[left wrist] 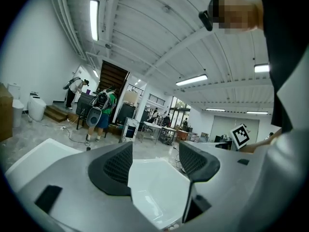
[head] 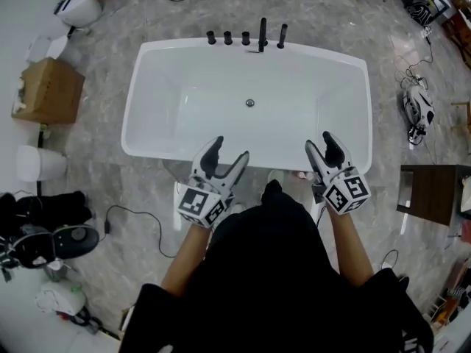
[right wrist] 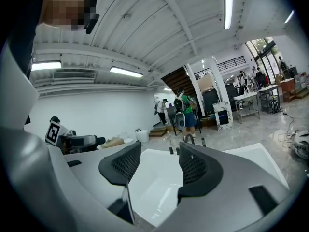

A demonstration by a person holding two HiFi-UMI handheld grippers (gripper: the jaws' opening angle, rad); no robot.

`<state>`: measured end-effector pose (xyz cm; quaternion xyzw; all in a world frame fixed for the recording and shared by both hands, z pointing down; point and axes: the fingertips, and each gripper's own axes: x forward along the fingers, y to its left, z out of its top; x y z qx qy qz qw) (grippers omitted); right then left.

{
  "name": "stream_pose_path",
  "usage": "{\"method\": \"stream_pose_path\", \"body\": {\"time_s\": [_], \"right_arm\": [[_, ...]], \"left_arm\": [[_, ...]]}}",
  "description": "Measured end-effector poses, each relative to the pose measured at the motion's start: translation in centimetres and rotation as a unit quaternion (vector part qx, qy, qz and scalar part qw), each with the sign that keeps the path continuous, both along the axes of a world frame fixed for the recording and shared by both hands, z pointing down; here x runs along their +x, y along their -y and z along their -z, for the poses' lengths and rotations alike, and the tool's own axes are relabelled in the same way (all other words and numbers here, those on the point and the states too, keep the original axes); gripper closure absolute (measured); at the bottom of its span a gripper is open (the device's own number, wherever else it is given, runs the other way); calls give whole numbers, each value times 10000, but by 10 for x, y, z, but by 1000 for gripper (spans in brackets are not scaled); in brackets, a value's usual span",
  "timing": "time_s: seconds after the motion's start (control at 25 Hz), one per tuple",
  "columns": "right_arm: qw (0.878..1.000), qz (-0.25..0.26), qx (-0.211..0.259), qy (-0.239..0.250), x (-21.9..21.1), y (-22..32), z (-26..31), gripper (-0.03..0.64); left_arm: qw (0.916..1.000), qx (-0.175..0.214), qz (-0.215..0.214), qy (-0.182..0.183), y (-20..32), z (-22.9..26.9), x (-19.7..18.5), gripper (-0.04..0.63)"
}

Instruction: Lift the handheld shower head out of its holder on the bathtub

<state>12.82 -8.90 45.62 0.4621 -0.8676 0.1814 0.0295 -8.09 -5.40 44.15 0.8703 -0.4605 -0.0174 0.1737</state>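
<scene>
A white bathtub (head: 147, 94) fills the middle of the head view. Along its far rim stands a row of black fittings: three low knobs (head: 228, 37), a tall arched spout (head: 263, 34) and, rightmost, the slim handheld shower head (head: 282, 35) upright in its holder. My left gripper (head: 229, 149) and right gripper (head: 319, 142) hover over the near rim, far from the fittings. Both are open, with nothing between their fingers. The right gripper view looks past its gripper (right wrist: 159, 161) to the shower head (right wrist: 203, 141). The left gripper (left wrist: 154, 158) sees only tub wall (left wrist: 154, 192).
A cardboard box (head: 48, 90) and a white bin (head: 40, 164) stand left of the tub, with black gear (head: 44, 234) and a cable nearby. A dark cabinet (head: 434, 193) and a device with cords (head: 418, 109) lie to the right. People stand in the background (right wrist: 183, 110).
</scene>
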Motion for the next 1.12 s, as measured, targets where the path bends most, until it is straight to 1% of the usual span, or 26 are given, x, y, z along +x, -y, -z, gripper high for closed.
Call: {"method": "stream_pose_path", "body": {"time_s": [0.16, 0.32, 0.44, 0.68, 0.96, 1.12], "right_arm": [[10000, 19, -54, -40, 30, 30, -4, 399], [9999, 82, -100, 16, 48, 50, -11, 400], [9996, 245, -138, 34, 52, 61, -16, 400], [9983, 527, -237, 77, 47, 84, -27, 399], [9976, 635, -237, 106, 61, 126, -34, 399], [9974, 677, -255, -40, 71, 151, -46, 399]], "left_arm": [[10000, -32, 8, 49, 28, -2, 26, 316], [9999, -18, 80, 133, 42, -4, 44, 316], [9997, 18, 120, 220, 52, -1, 55, 316], [9991, 2, 313, 272, 74, 0, 62, 316], [9985, -79, 422, 330, 104, -8, 80, 316], [9983, -62, 498, 306, 117, -14, 93, 316]]}}
